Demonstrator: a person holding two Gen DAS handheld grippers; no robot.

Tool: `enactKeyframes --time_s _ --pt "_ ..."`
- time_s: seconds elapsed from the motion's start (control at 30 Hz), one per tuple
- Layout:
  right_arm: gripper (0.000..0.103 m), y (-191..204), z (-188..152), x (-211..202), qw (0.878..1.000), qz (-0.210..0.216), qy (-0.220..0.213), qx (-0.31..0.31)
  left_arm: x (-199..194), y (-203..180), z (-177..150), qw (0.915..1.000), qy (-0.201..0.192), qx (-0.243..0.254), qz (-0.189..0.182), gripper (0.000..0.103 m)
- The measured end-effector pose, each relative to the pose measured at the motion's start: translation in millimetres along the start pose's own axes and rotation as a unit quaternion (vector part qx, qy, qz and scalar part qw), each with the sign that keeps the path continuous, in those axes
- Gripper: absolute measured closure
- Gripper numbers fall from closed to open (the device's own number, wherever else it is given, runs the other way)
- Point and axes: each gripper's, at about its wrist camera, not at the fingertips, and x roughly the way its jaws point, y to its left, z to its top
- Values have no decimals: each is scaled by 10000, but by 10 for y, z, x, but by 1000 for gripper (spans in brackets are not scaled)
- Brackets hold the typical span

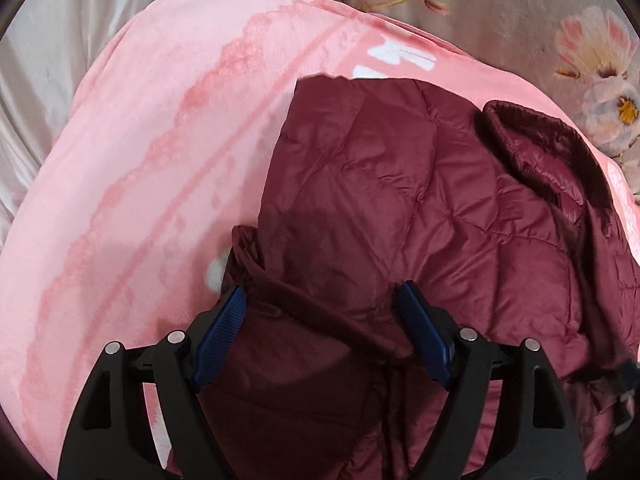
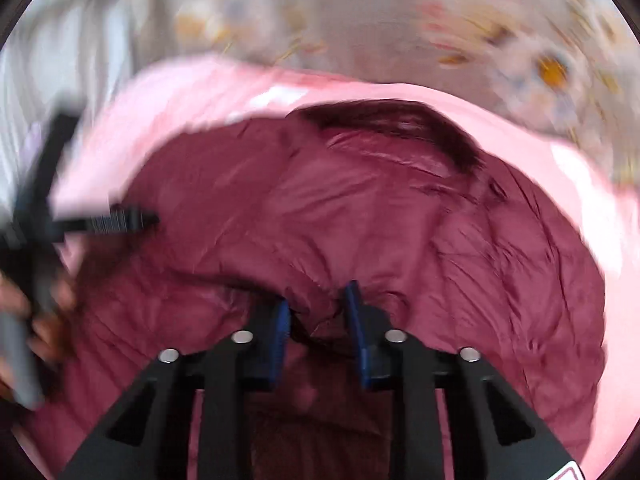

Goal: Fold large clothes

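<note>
A maroon quilted puffer jacket (image 1: 400, 200) lies partly folded on a pink blanket (image 1: 140, 140). Its dark collar (image 1: 540, 140) curls at the right. My left gripper (image 1: 322, 292) is open, its blue pads straddling a lower fold of the jacket without pinching it. In the blurred right wrist view the jacket (image 2: 360, 208) fills the middle. My right gripper (image 2: 318, 300) has its jaws partly closed around a bunched fold of the jacket. The left gripper (image 2: 120, 218) shows at the left edge of that view, held by a hand.
The pink blanket (image 2: 520, 128) lies on a floral grey bedsheet (image 1: 592, 80). A pale satin cloth (image 1: 48, 80) lies at the far left. White print marks (image 1: 400, 56) show on the blanket beyond the jacket.
</note>
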Motion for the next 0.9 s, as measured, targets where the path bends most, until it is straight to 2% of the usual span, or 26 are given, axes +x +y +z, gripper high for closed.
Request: enactKeyframes --time_s 0.1,0.2,0.27,0.3,0.37,0.4,0.43,0.5,0.57,0.6,0.63,0.67,0.7,0.73,0.8,0.83,0.9 --pt "90 -559 -142 -307 9941 -363 -220 995 17 26 -61 9999 -124 64 78 26" --pt "81 -947 -337 -224 9862 -818 313 1406 25 8 -67 9996 -188 108 157 25" --pt "81 -1079 -418 -243 9827 -762 419 1632 12 2 -55 9996 -176 121 196 25" --pt "79 -1116 -423 -311 9821 -686 341 1719 -10 7 -49 9997 -144 108 180 25" --pt "66 -1114 -341 -412 9829 -796 89 1658 -102 54 -1 9999 -120 23 119 27" --pt "50 -1109 -298 -434 9837 -832 -12 1596 -154 75 21 9998 -163 -33 102 27" --pt "43 -1106 -228 -421 9846 -849 -115 1521 -220 107 71 9996 -238 -125 91 27" --pt "42 -1149 -108 -306 9852 -797 -116 1515 -307 139 193 9992 -288 -294 -5 27" --pt "42 -1181 -25 -53 9866 -552 188 1521 -316 121 287 9990 -201 -361 -140 27" --pt "48 -1196 -8 49 9866 -514 359 1508 -296 94 314 9991 -148 -340 -184 27" --pt "73 -1199 23 150 9862 -459 536 1497 -234 48 340 9995 -51 -268 -166 27" --pt "89 -1168 13 198 9861 -376 669 1475 -167 19 343 9997 40 -220 -92 31" --pt "99 -1082 19 121 9885 -195 545 1400 -97 6 348 9997 134 -192 -30 37" --pt "100 -1018 15 3 9910 -164 337 1284 -27 10 329 9996 236 -158 59 45" --pt "100 -859 39 -309 9955 -338 -213 864 -9 28 292 9997 197 -69 138 45" --pt "101 -836 39 -374 9956 -389 -318 789 -12 37 259 9996 159 3 223 45" --pt "101 -873 11 -315 9957 -512 -184 756 -10 43 183 9995 90 98 276 45"
